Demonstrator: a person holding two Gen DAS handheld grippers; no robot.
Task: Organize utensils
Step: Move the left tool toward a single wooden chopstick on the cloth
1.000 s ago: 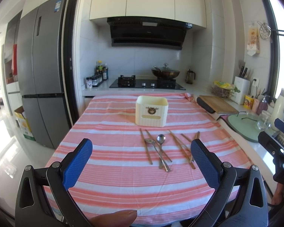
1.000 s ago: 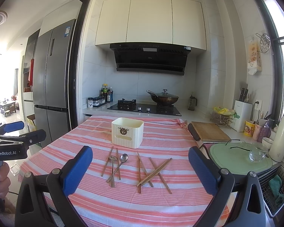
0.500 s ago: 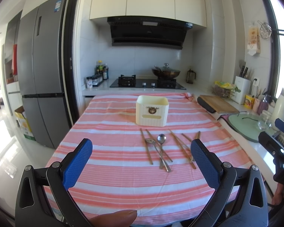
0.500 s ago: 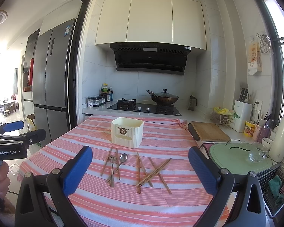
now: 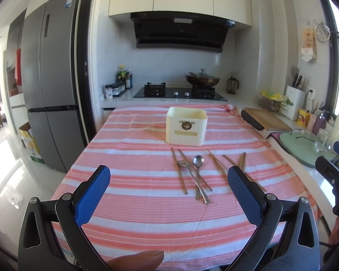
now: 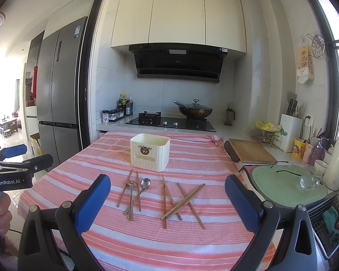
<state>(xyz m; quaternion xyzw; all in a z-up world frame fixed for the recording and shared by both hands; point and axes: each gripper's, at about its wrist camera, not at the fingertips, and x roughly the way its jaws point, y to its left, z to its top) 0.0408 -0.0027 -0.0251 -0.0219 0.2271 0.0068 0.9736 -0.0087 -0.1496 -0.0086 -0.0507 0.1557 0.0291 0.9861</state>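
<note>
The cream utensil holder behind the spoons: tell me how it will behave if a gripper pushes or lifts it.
The cream utensil holder looks like thin plastic and, as far as the rim shows, empty, so it is probably light. Pushed low, it would likely slide and drag the striped tablecloth into wrinkles. Pushed near the rim, it may tip, though its wide base helps.

I see a kitchen: a grey fridge (image 6: 58, 94) on the left, a black hood (image 6: 177, 62) under white cabinets (image 6: 178, 20), a lidded wok (image 6: 194, 110) on the hob (image 6: 169, 123), and a cutting board (image 6: 250, 153) beside a green mat (image 6: 280, 185) holding a glass (image 6: 310, 177).
</note>
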